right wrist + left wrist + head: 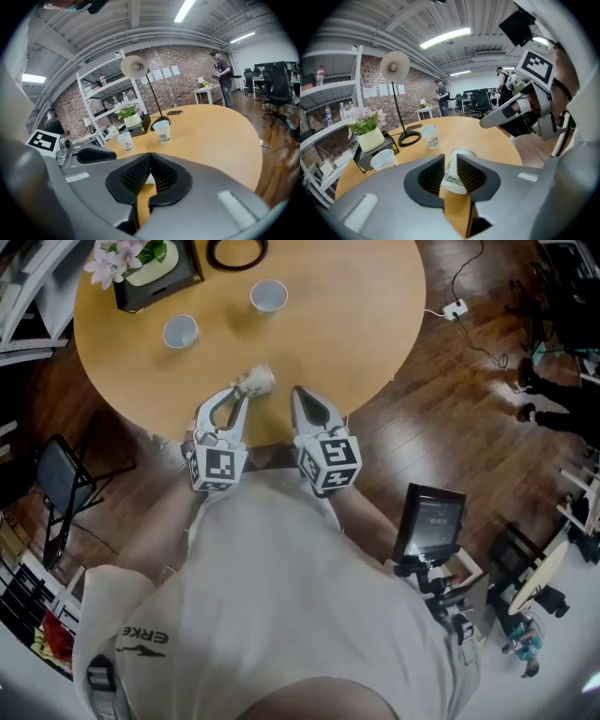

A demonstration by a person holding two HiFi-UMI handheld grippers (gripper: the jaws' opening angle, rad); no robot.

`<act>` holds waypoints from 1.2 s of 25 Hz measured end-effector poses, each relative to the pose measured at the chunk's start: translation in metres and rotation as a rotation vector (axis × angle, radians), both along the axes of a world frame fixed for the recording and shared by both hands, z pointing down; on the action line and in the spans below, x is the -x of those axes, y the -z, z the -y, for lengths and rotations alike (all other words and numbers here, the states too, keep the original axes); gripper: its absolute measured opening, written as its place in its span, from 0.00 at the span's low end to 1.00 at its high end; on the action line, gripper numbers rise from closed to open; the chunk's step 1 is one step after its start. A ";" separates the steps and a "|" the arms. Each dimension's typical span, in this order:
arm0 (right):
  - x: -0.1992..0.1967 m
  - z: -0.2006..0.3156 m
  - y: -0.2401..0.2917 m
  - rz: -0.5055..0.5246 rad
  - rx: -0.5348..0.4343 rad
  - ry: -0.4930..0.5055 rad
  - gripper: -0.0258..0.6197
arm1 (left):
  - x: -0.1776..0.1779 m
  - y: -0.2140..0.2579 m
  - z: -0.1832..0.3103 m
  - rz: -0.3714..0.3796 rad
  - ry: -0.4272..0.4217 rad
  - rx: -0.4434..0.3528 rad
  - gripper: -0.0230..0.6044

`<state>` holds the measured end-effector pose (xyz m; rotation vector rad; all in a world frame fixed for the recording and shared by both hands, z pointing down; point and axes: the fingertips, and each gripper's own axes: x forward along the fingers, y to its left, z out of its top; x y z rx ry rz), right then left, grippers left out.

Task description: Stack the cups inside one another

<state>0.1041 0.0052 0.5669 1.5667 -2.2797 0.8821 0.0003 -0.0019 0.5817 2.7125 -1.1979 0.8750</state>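
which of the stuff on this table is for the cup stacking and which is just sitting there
For the job: tilted cup between the left tongs, nearer upright cup, farther upright cup.
Just lying about: desk lamp, potted plant, black box.

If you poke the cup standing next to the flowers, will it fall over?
Probably, quite easily: the cup looks like thin paper and empty, so likely very light. It is narrower at the bottom than the top, so it may tip, then roll in a curve. Squeezing might dent it.
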 end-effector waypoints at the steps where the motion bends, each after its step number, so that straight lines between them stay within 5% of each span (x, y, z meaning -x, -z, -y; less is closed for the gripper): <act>1: -0.001 0.000 -0.002 0.001 0.004 -0.004 0.06 | -0.002 -0.004 -0.002 0.018 -0.026 0.014 0.21; 6: -0.006 -0.001 -0.007 0.009 0.016 -0.021 0.06 | -0.022 -0.021 -0.004 0.122 -0.151 0.052 0.47; 12: -0.010 -0.001 -0.013 0.017 0.027 -0.035 0.06 | -0.039 -0.048 0.006 0.230 -0.212 0.114 0.56; 22: -0.023 -0.001 -0.017 0.027 0.040 -0.055 0.06 | -0.052 -0.076 0.018 0.406 -0.274 0.179 0.59; 30: -0.029 0.003 -0.019 0.024 0.044 -0.051 0.06 | -0.055 -0.067 0.023 0.369 -0.240 0.126 0.55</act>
